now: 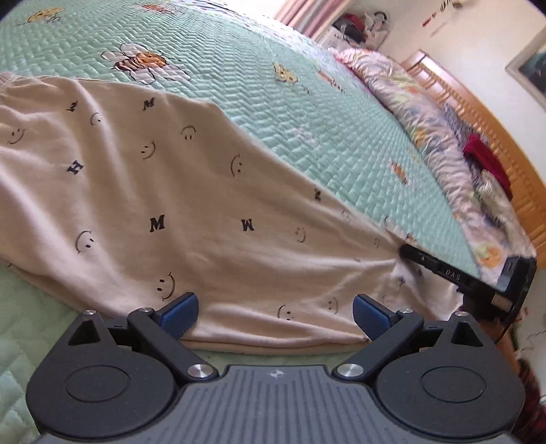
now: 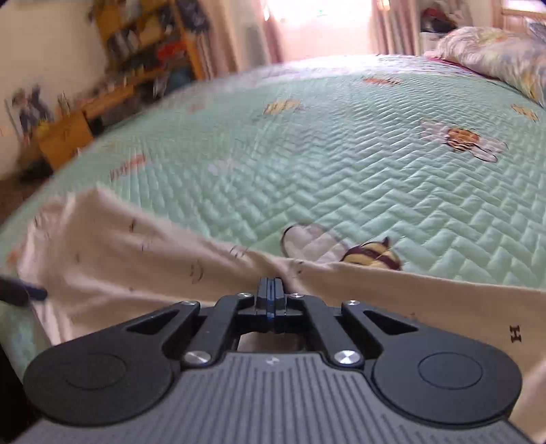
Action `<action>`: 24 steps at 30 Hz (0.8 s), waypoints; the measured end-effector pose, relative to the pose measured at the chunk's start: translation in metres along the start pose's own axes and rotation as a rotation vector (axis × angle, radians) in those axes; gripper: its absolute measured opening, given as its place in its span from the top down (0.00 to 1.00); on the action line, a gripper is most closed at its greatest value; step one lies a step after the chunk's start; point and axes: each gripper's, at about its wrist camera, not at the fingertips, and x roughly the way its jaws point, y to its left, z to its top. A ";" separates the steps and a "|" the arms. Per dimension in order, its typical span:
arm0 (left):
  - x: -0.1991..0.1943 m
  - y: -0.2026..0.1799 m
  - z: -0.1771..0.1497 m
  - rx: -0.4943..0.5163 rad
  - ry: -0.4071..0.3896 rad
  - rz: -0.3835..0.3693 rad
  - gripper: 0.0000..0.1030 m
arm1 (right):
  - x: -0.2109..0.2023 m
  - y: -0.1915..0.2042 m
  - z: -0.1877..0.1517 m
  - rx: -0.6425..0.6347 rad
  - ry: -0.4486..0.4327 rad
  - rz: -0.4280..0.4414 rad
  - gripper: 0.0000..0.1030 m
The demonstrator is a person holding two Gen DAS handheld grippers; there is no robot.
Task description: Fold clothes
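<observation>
Daylight flooded in from a blown-out window at the far end of the room, washing the curtains pale. The quilted bedspread was evenly lit, with only soft shadows. Both fisheye views bowed strongly toward the edges. Motion blur smeared the bookshelf and the cream garment in the right wrist view; the left wrist view stayed sharper.
</observation>
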 end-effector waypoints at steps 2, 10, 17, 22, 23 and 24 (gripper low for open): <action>-0.009 0.004 0.004 -0.037 -0.022 -0.032 0.05 | -0.017 0.014 0.000 -0.034 -0.053 -0.012 0.93; -0.045 0.025 0.013 -0.133 -0.123 -0.083 0.05 | -0.016 0.056 -0.024 -0.138 0.106 0.043 0.96; -0.071 0.057 0.018 -0.220 -0.199 -0.074 0.04 | -0.033 0.119 -0.014 -0.140 0.010 0.301 0.89; -0.054 0.060 0.015 -0.202 -0.153 -0.080 0.04 | 0.007 0.160 -0.047 -0.231 0.185 0.300 0.89; -0.050 0.059 0.014 -0.188 -0.138 -0.060 0.04 | 0.006 0.165 -0.051 -0.264 0.183 0.283 0.90; -0.045 0.059 0.013 -0.173 -0.123 -0.040 0.04 | 0.001 0.170 -0.053 -0.298 0.170 0.272 0.89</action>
